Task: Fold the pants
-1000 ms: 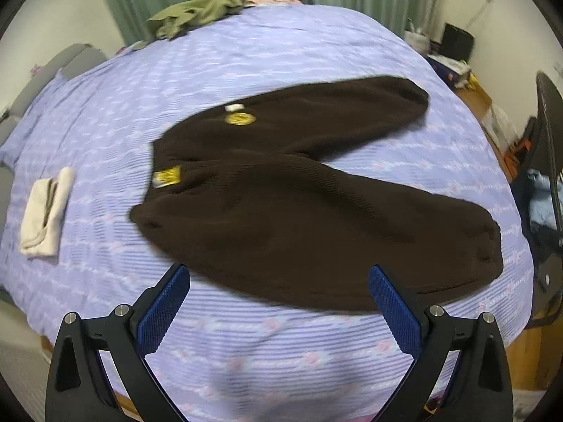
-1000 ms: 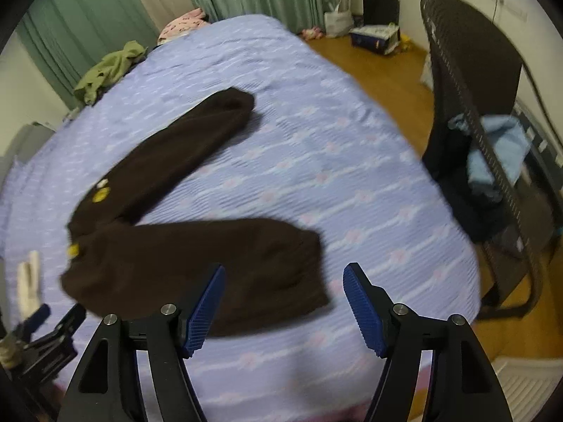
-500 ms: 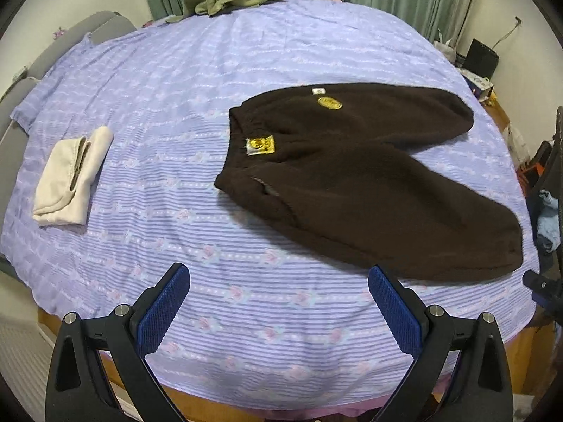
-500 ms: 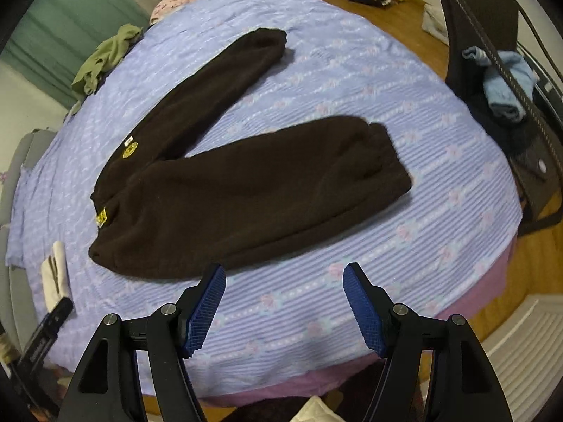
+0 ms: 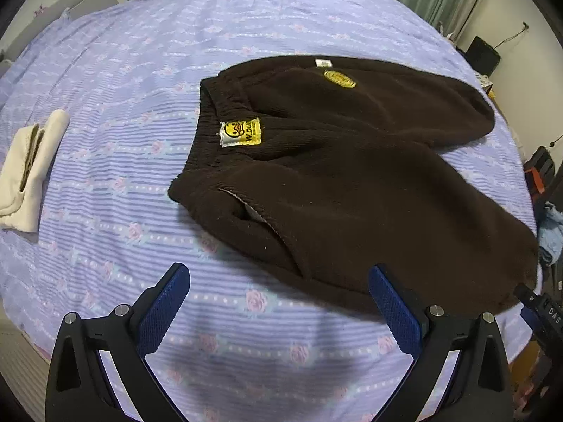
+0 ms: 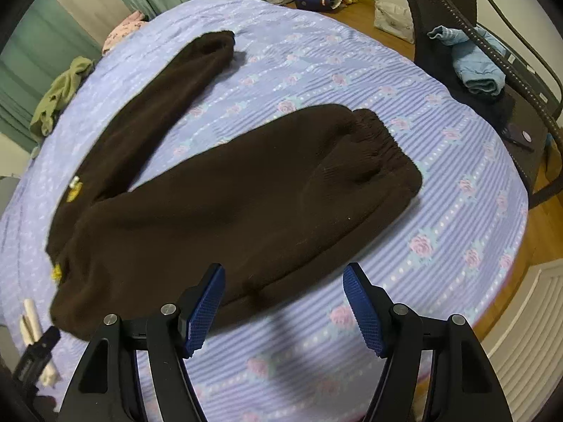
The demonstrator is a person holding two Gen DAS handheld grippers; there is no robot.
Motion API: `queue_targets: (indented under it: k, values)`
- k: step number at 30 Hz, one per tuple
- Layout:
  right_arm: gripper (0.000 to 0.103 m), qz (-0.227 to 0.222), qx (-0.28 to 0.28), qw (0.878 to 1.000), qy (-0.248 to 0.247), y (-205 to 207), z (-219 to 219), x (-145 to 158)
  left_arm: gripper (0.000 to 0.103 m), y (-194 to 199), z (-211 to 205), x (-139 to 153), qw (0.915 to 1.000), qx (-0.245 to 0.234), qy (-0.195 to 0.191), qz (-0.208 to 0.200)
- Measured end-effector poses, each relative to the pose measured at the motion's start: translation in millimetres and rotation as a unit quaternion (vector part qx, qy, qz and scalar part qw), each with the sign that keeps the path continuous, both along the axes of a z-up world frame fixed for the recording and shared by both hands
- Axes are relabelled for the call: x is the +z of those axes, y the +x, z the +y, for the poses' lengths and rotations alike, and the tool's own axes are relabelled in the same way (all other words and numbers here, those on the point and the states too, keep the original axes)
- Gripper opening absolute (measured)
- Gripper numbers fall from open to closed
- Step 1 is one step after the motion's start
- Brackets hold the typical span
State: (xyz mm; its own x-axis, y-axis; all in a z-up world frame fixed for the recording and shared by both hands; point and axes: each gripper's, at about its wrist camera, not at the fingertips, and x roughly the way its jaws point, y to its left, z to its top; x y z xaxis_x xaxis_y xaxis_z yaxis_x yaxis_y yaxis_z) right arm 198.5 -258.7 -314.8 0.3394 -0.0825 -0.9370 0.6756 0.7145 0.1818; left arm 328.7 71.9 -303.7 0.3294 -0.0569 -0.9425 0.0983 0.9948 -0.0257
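Left wrist view: the left hand-held gripper point(image 5: 278, 311) is hanging over the near edge of the bed point(image 5: 105, 70), its blue pads spread wide with nothing between them, closer to the brown pants point(image 5: 352, 176) than a second ago, when the garment was filling the middle distance. The pants are lying flat on the lilac flowered bedspread, waistband point(image 5: 207, 133) with its yellow label point(image 5: 241, 133) turned toward the folded cream cloth point(image 5: 24, 176) at the left, the two legs splayed apart in a V. In the right wrist view the right hand-held gripper point(image 6: 283, 307) is likewise standing open and empty, now lower over the outer seam of the nearer leg point(image 6: 246, 218), whose cuff point(image 6: 383, 147) is pointing toward the dark chair point(image 6: 457, 17); the pants are looming larger here than they were half a second back. Both tools are seemingly closing in on the same long edge, one near the waist, one farther down the leg, which suggests the first fold, bringing one leg over the other, is about to begin. No fold is yet showing in the fabric, and neither gripper is touching it.
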Motion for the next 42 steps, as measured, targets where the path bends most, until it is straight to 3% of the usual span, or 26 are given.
queue_targets:
  k: [9, 12, 14, 16, 18, 20, 32, 42]
  values:
    - [0.07, 0.025, -0.046, 0.998, 0.026, 5, -24, -48, 0.103, 16, -16, -45, 0.9994, -0.004, -0.003, 0.035]
    - [0.07, 0.027, -0.044, 0.998, 0.03, 9, -27, -56, 0.087, 23, -17, -60, 0.9968, -0.004, -0.047, 0.064]
    - [0.064, 0.035, -0.024, 0.999, 0.017, 16, -25, -55, 0.075, 27, -12, -69, 0.9925, 0.018, -0.081, 0.089]
    - [0.036, 0.038, 0.001, 0.999, 0.004, 22, -21, -48, 0.06, 27, -9, -71, 0.9901, 0.031, -0.099, 0.094]
    - [0.023, 0.033, 0.016, 0.999, 0.002, 25, -20, -39, 0.045, 24, -9, -64, 0.9898, 0.032, -0.104, 0.092]
    - [0.019, 0.024, 0.022, 0.999, 0.008, 24, -19, -27, 0.034, 18, -9, -56, 0.9904, 0.03, -0.104, 0.085]
    - [0.017, -0.004, 0.092, 0.995, -0.029, 2, -6, 47, 0.028, -19, 0, -5, 0.991, 0.046, -0.116, 0.049]
    - [0.016, -0.097, 0.082, 0.991, -0.051, 69, -46, 112, 0.028, 10, -14, 59, 0.985, 0.099, -0.14, -0.015]
